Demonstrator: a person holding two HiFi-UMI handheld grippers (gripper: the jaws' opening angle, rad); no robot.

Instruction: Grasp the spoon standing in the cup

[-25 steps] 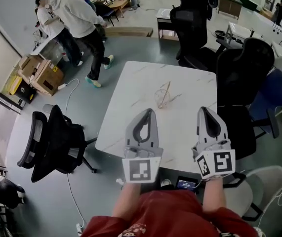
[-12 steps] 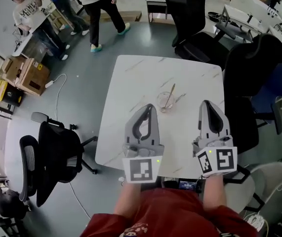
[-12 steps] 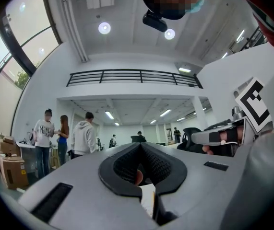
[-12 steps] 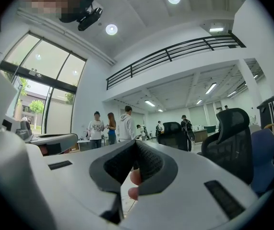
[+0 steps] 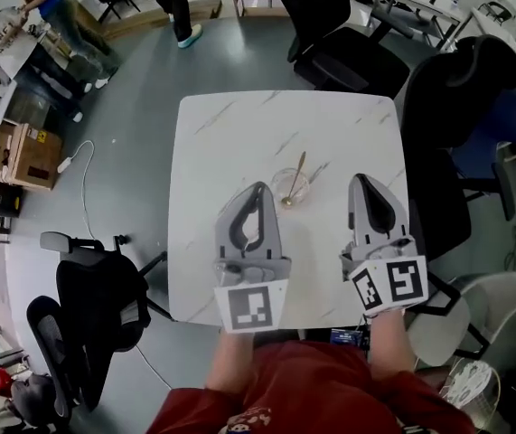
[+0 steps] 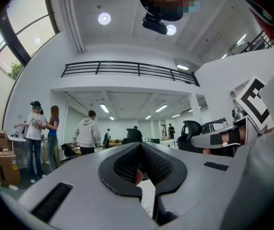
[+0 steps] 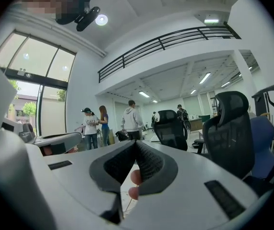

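Spoon (image 5: 296, 172) stands in a clear glass cup (image 5: 278, 184) near the middle of the white marble table (image 5: 230, 134), its bowl down in the glass and its handle leaning toward the far right. The left gripper (image 5: 258, 191) hovers over the table just near and left of the cup, jaws pressed together at the tips with nothing between them, as the left gripper view (image 6: 140, 144) shows. The right gripper (image 5: 359, 182) hangs to the right of the cup, apart from it, its jaws likewise closed and empty (image 7: 136, 142). Black office chairs (image 5: 461, 98) stand around the table.
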